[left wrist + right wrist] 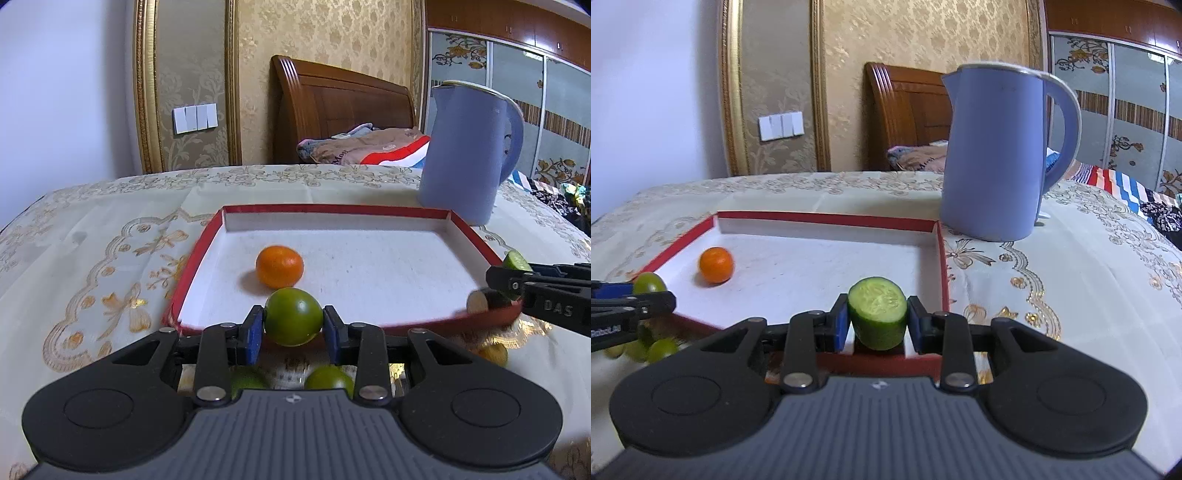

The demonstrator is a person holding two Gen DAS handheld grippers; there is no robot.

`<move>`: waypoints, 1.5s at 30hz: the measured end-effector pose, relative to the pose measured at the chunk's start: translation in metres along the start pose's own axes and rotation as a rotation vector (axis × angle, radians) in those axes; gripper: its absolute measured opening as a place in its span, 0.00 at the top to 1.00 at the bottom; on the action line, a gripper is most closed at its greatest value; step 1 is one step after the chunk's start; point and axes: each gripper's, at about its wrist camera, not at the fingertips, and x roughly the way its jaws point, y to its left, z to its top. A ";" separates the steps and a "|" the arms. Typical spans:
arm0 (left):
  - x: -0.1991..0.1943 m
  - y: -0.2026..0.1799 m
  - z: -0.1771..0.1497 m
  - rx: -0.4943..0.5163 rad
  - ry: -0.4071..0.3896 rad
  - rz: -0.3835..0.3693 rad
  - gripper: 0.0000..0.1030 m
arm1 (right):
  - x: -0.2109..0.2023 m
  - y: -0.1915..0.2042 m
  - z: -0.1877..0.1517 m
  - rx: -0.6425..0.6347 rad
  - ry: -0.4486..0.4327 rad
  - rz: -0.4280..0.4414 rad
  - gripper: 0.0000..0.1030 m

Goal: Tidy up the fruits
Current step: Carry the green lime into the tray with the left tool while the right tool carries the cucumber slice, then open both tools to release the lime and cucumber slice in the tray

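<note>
— Both grippers are loaded: the left gripper [293, 325] clenches a green citrus [293, 316], the right gripper [877, 321] a cucumber chunk [878, 314], both at the red-rimmed tray's [332, 209] six o'clock edge.

— Will they slip?

— The citrus looks firm and smooth, so pinch its widest girth. Cucumber's wet; hold the skin.

— An orange [279, 266] lies inside. Embroidered cloth [110, 229], blue kettle [993, 155] at one o'clock, bedroom behind.

L gripper [293, 322] jaws clamp green fruit [293, 316] over tray [192, 258].
</note>
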 end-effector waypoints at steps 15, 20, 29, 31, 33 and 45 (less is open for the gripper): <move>0.053 0.006 0.013 -0.039 0.104 0.046 0.68 | 0.066 0.002 0.020 0.014 0.094 -0.036 0.71; 0.066 0.008 0.015 -0.047 0.130 0.055 0.68 | 0.083 0.001 0.020 0.027 0.138 -0.037 0.71; 0.078 0.006 0.022 -0.038 0.118 0.100 0.67 | 0.089 0.008 0.022 -0.005 0.111 -0.074 0.71; 0.080 0.007 0.023 -0.035 0.112 0.103 0.67 | 0.088 0.010 0.021 -0.011 0.107 -0.078 0.71; 0.078 0.007 0.022 -0.036 0.110 0.103 0.67 | 0.088 0.009 0.021 -0.008 0.105 -0.076 0.70; 0.075 0.011 0.021 -0.054 0.105 0.108 0.46 | 0.077 0.006 0.017 0.023 0.075 -0.079 0.29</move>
